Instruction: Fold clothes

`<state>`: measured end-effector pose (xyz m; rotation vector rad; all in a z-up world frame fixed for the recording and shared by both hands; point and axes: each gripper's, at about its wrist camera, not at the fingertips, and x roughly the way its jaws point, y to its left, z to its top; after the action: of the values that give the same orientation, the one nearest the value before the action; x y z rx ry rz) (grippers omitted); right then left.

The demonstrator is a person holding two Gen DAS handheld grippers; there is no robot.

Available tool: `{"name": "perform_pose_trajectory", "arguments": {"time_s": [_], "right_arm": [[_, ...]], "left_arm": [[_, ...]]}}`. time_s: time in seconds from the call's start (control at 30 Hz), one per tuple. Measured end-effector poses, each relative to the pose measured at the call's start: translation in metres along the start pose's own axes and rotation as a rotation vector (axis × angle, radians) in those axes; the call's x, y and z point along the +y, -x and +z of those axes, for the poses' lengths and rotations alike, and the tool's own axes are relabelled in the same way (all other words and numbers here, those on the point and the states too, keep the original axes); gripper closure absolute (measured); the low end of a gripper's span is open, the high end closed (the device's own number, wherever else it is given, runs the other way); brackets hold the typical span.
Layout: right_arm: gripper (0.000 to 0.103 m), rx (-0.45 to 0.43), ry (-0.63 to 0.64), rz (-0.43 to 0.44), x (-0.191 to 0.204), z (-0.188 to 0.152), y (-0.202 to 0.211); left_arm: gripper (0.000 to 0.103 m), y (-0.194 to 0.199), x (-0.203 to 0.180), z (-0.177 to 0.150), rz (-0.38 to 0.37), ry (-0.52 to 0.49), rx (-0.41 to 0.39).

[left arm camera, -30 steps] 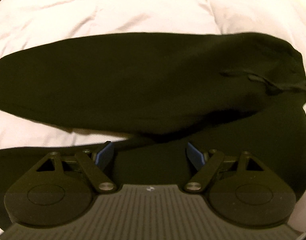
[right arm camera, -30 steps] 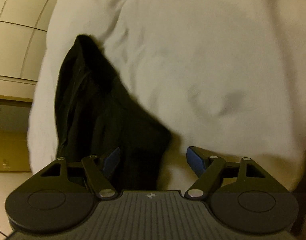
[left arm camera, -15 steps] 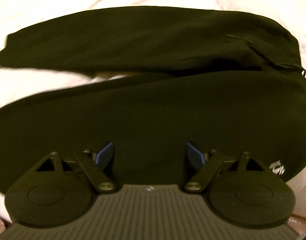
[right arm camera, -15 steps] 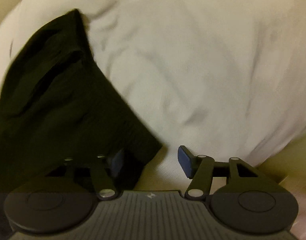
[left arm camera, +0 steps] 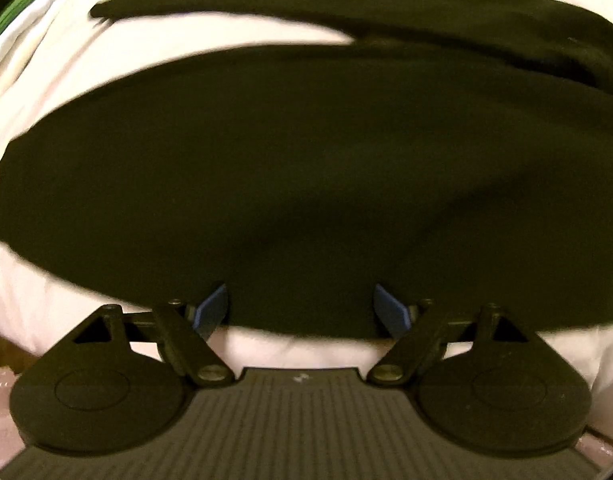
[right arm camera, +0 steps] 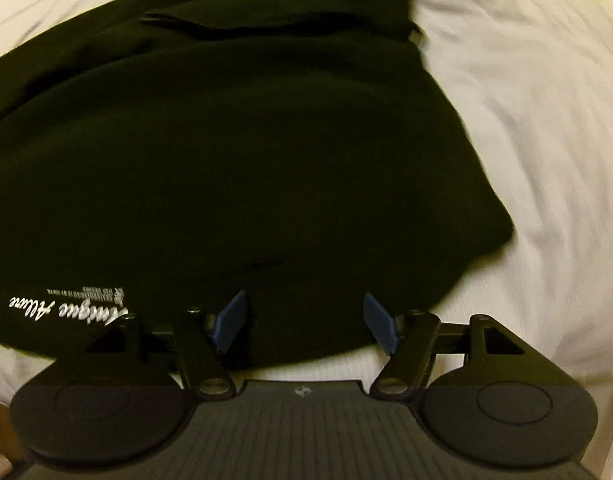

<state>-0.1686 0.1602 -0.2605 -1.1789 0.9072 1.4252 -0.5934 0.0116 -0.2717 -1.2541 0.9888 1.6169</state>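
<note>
Below the left hand-held gripper [left arm camera: 300, 308], a black fabric garment [left arm camera: 306, 168] lies spread across a white quilted bed cover [left arm camera: 46, 92]; its near hem runs between the blue pads [left arm camera: 212, 308], which stand wide apart and press on nothing. Green and white folded cloth [left arm camera: 18, 12] sits at the far left corner.

From the right wrist view, the right hand-held gripper [right arm camera: 304, 320] hangs over the same garment's near edge, beside white script lettering [right arm camera: 66, 306]. Its jaws have just been opening, with fabric under the gap but not pinched.
</note>
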Motion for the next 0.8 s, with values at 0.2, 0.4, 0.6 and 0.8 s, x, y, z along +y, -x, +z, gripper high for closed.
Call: {"name": "perform_pose_trajectory", "arguments": {"time_s": [0.2,0.4,0.6,0.8], "right_arm": [[0.016,0.031,-0.113,0.013,0.017,-0.006,0.053],[0.014,-0.032,-0.102,0.124,0.072,-0.007,0.121],[0.014,-0.086,-0.091,0.157,0.102,0.013,0.134],[0.013,-0.112,-0.046,0.178,0.114,0.003,0.170]], "left_arm": [[0.027,0.045,0.021,0.003,0.024,-0.030,0.041],[0.022,0.111,0.021,0.017,-0.002,-0.070,-0.057],[0.022,0.164,0.023,0.006,-0.010,-0.084,-0.144],[0.021,0.202,0.031,-0.008,-0.003,-0.042,-0.205]]}}
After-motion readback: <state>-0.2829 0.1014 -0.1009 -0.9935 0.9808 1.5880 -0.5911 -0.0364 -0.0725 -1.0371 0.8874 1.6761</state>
